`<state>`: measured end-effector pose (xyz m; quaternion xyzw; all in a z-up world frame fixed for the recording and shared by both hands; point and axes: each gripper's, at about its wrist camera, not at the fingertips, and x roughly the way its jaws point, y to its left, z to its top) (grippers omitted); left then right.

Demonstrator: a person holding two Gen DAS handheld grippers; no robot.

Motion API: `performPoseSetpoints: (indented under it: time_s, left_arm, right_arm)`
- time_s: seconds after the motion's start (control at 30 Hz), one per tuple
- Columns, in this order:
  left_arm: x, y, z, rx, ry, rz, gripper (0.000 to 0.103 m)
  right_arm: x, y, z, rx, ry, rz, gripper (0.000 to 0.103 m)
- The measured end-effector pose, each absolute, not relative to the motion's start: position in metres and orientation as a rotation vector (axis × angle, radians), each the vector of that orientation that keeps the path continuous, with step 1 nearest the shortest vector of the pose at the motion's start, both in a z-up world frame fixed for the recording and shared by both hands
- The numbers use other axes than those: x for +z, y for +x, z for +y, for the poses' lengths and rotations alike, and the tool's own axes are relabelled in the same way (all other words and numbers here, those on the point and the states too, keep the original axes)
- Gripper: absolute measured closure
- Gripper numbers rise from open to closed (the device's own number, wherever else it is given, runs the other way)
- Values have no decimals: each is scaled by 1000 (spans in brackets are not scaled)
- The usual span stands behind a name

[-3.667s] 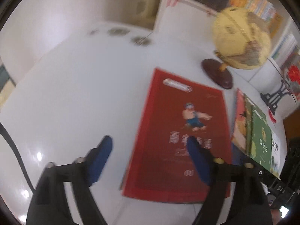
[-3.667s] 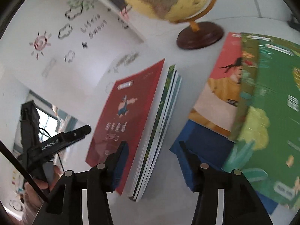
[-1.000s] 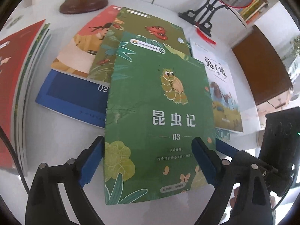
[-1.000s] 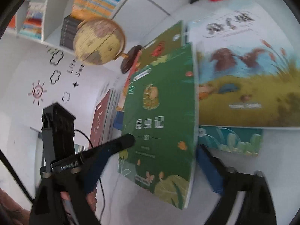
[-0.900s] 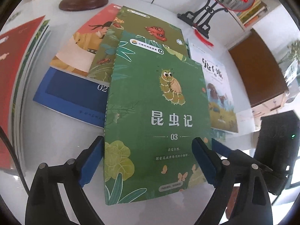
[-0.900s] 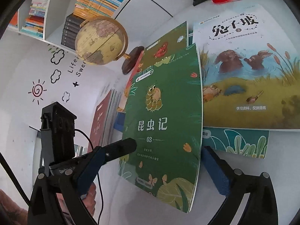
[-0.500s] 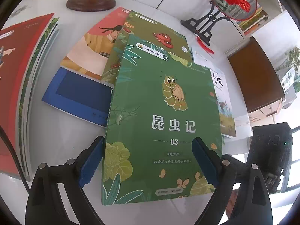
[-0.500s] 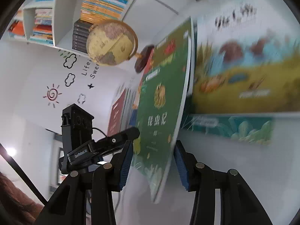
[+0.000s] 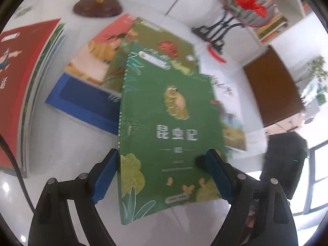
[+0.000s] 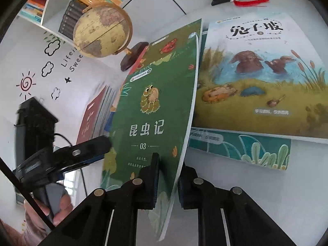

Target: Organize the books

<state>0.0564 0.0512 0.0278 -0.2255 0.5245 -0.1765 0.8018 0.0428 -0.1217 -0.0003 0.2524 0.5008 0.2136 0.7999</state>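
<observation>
A green book with an insect on its cover (image 9: 170, 123) lies on top of several overlapping books on the white table. My right gripper (image 10: 168, 176) is closing its jaws on the green book's (image 10: 155, 106) right edge near the front corner. One pad presses on the cover and the other sits under the pages. That edge is raised, so the book tilts. My left gripper (image 9: 162, 176) hovers over the book's near end, jaws wide but closing, pads level with its two sides and gripping nothing. One of the left gripper's fingers (image 10: 90, 151) lies at the spine side.
A rabbit picture book (image 10: 256, 78) lies on a teal one (image 10: 246, 149) to the right. Olive (image 9: 164, 41), pink (image 9: 98, 57) and blue (image 9: 82, 100) books lie beyond, with a red-topped stack (image 9: 16, 82) at the left. At the back stand a globe (image 10: 102, 30) and a fan ornament stand (image 9: 221, 28).
My right jaws have gone from wide open to shut on the green book's right edge, and that edge has lifted. The left jaws narrowed a little; both grippers came over from the red stack.
</observation>
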Motion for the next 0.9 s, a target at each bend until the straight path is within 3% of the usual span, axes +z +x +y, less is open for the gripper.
performPoseSetpoints:
  time_s: [0.1,0.13,0.17,0.23,0.27,0.4,0.9]
  left_arm:
    - [15,58,52,-479,-719,1122,24]
    - [10,58,53,-442,-747,1135,40]
    - [6,59,53,-382,-736,1148,48]
    - [8,57,57,-305,-685,1133,81]
    - [11,56,58,-282,-652,1123,86]
    - [19,58,44,-243,-406,1147,87]
    - [65,62,29,-206,-181,1063,86]
  right_arm:
    - [2,48,-119,442,531,1068,88]
    - [3,49,-120,443,532,1067,88]
    - [3,48,-119,445,532,1066,88]
    - [3,50,-119,455,540,1067,88]
    - [2,50,-122,459,554,1070,88]
    - [6,49,-121,445,526,1077,87]
    - [53,44,-102,475,379,1009,87]
